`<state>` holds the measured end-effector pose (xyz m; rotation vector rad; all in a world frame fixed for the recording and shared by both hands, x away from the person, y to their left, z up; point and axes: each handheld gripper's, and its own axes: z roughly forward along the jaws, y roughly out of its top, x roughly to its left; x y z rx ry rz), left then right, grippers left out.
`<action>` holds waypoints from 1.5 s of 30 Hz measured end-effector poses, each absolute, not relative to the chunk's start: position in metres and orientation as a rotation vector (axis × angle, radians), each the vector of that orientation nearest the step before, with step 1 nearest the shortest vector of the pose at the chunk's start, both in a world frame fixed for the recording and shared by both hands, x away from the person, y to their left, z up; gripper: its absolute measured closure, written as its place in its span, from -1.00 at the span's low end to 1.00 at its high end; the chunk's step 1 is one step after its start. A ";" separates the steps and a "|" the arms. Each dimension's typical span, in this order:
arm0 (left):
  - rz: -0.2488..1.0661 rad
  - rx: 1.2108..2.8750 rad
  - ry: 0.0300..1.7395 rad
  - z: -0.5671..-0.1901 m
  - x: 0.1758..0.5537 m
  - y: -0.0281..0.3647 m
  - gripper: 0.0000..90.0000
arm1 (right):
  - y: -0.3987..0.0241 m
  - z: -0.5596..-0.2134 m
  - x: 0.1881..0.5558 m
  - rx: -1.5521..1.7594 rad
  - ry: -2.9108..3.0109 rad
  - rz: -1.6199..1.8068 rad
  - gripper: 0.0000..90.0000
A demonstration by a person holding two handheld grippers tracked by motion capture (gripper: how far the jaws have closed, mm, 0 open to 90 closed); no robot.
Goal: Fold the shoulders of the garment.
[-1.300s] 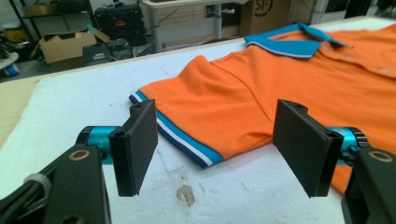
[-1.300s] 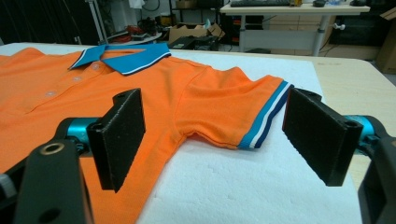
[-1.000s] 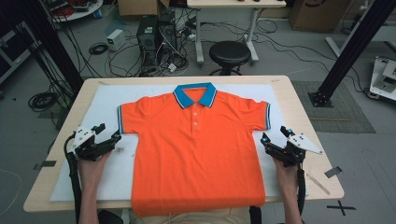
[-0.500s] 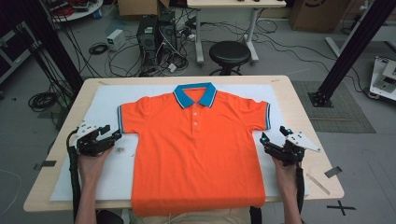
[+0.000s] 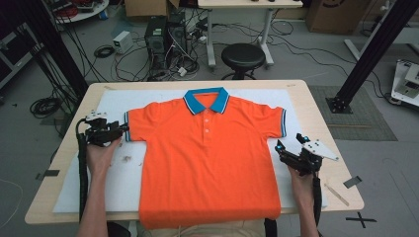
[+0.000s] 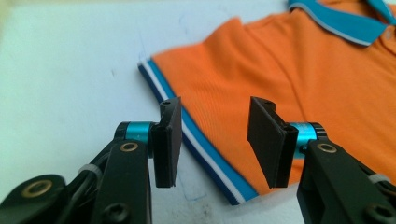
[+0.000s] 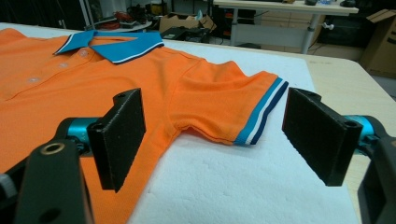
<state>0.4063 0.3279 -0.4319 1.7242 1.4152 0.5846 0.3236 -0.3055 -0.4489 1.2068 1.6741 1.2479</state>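
An orange polo shirt (image 5: 207, 158) with a blue collar (image 5: 206, 100) lies flat, front up, on a white foam mat (image 5: 113, 106). My left gripper (image 5: 121, 130) sits at the shirt's left sleeve. In the left gripper view its jaws have just been closing, and the striped sleeve cuff (image 6: 198, 142) lies between the pads (image 6: 169, 140), which stand apart from it. My right gripper (image 5: 290, 144) rests beside the shirt's right edge, below the other sleeve (image 5: 267, 118). In the right gripper view its fingers (image 7: 119, 135) stand wide apart, with that sleeve's cuff (image 7: 262, 112) ahead of them on the mat.
The mat covers most of a wooden table (image 5: 321, 106). Small scraps (image 5: 126, 158) lie on the mat near the left hand. A thin stick (image 5: 337, 192) lies near the table's right front corner. Behind the table stand a stool (image 5: 243, 54), computer towers (image 5: 163, 37) and floor cables.
The left hand has moved away from the person, up to the left sleeve cuff, and its jaws have narrowed. The right hand has stayed where it was.
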 end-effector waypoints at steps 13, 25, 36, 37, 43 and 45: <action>0.570 1.806 1.447 -0.444 0.410 0.318 0.29 | -0.304 -0.449 0.323 1.197 1.673 1.233 -0.51; 0.528 1.776 1.442 -0.450 0.408 0.318 0.48 | -0.303 -0.449 0.322 1.198 1.678 1.222 -0.51; 0.504 1.773 1.443 -0.450 0.408 0.317 0.23 | -0.303 -0.449 0.324 1.196 1.685 1.215 -0.51; 0.506 1.773 1.447 -0.450 0.408 0.317 0.24 | -0.303 -0.449 0.324 1.202 1.688 1.213 -0.51; 0.511 1.774 1.451 -0.450 0.408 0.318 0.27 | -0.303 -0.449 0.324 1.204 1.690 1.211 -0.51; 0.509 1.785 1.428 -0.450 0.408 0.317 0.33 | -0.302 -0.449 0.324 1.201 1.692 1.211 -0.51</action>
